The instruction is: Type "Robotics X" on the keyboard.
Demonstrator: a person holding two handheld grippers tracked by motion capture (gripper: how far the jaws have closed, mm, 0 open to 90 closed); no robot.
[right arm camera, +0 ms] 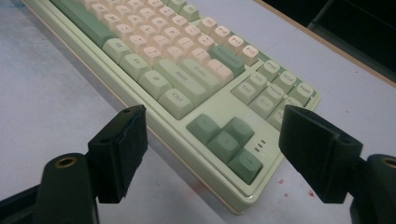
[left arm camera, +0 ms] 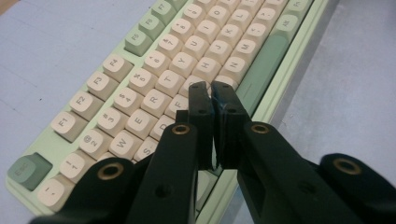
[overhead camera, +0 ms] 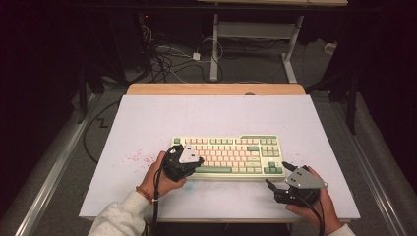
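Note:
A pale green keyboard (overhead camera: 231, 153) with cream and green keys lies across the middle of the white table top (overhead camera: 162, 118). My left gripper (overhead camera: 195, 162) hovers over the keyboard's left letter keys, close above them. In the left gripper view the left gripper (left arm camera: 211, 91) is shut, pads together and nothing between them, tips above the cream keys (left arm camera: 154, 100) near the long green space bar (left arm camera: 261, 65). My right gripper (overhead camera: 275, 173) stands open just off the keyboard's front right corner. In the right gripper view the right gripper (right arm camera: 212, 116) frames the arrow keys (right arm camera: 226, 140), holding nothing.
Red specks (overhead camera: 133, 158) mark the table left of the keyboard. A wooden strip (overhead camera: 216, 89) runs along the table's far edge. Beyond it, cables (overhead camera: 167, 61) lie on the floor by another table's white legs (overhead camera: 214, 49). A metal rail (overhead camera: 54, 167) runs along the left.

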